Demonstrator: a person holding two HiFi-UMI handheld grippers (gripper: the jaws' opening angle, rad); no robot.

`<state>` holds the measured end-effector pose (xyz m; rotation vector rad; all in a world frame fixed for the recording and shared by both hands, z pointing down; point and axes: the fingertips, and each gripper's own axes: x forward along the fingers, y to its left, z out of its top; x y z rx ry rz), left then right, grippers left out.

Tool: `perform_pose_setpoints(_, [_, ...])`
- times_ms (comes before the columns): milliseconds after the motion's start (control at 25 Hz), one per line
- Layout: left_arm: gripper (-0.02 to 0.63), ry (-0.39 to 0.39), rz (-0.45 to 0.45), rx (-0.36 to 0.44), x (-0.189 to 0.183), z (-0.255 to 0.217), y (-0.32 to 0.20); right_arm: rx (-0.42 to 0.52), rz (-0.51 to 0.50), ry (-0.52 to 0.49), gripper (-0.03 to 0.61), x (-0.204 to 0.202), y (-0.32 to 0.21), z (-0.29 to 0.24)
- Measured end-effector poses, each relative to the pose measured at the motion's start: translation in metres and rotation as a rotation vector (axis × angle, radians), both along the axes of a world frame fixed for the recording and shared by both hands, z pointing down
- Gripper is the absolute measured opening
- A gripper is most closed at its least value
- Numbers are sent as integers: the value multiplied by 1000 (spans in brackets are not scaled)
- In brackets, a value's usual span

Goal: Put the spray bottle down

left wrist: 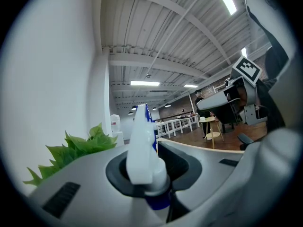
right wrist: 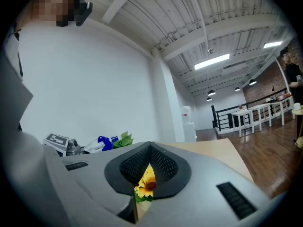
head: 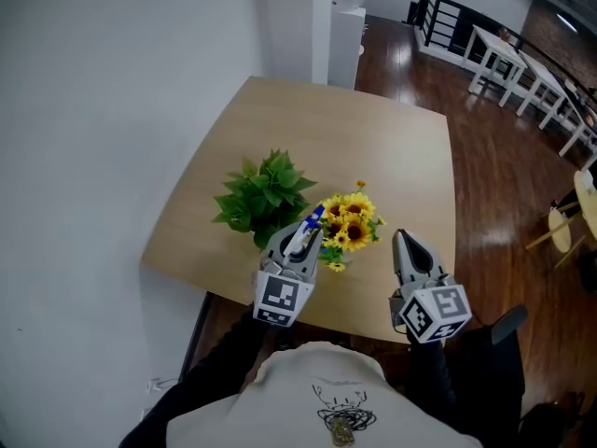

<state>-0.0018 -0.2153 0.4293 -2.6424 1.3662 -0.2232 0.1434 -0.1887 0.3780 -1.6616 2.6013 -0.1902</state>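
My left gripper (head: 300, 243) is shut on a white spray bottle (head: 312, 220) with a blue nozzle, holding it above the near edge of the wooden table (head: 373, 147). It hangs between a green leafy plant (head: 266, 194) and a bunch of sunflowers (head: 350, 222). In the left gripper view the bottle's white head (left wrist: 141, 145) stands between the pads, its blue collar low in the jaws. My right gripper (head: 403, 243) is shut and holds nothing, just right of the sunflowers. In the right gripper view a sunflower (right wrist: 146, 186) shows past the jaws, and the bottle (right wrist: 102, 143) is at the left.
A white wall runs along the table's left side. A water dispenser (head: 347, 17) stands beyond the far edge. White tables (head: 522, 63) and a black railing (head: 448, 17) are at the back right, and a chair (head: 560, 227) is on the wooden floor to the right.
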Motion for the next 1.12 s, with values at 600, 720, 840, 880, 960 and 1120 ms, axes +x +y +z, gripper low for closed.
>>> perform_pose_setpoints(600, [91, -2, -33, -6, 6, 11, -12, -2, 7, 0, -25, 3, 1, 2])
perform_pose_setpoints(720, [92, 2, -37, 4, 6, 11, -10, 1, 10, -3, -25, 4, 3, 1])
perform_pose_setpoints(840, [94, 9, -45, 11, 6, 11, -9, 0, 11, -4, -25, 4, 3, 1])
perform_pose_setpoints(880, [98, 11, -47, 10, 6, 11, -9, -1, 11, -5, -25, 4, 3, 1])
perform_pose_setpoints(960, [124, 18, -46, 7, 6, 13, -9, -1, 11, -6, -25, 4, 3, 1])
perform_pose_setpoints(1120, [167, 22, -36, -13, 6, 19, -7, -1, 14, -5, -25, 4, 4, 1])
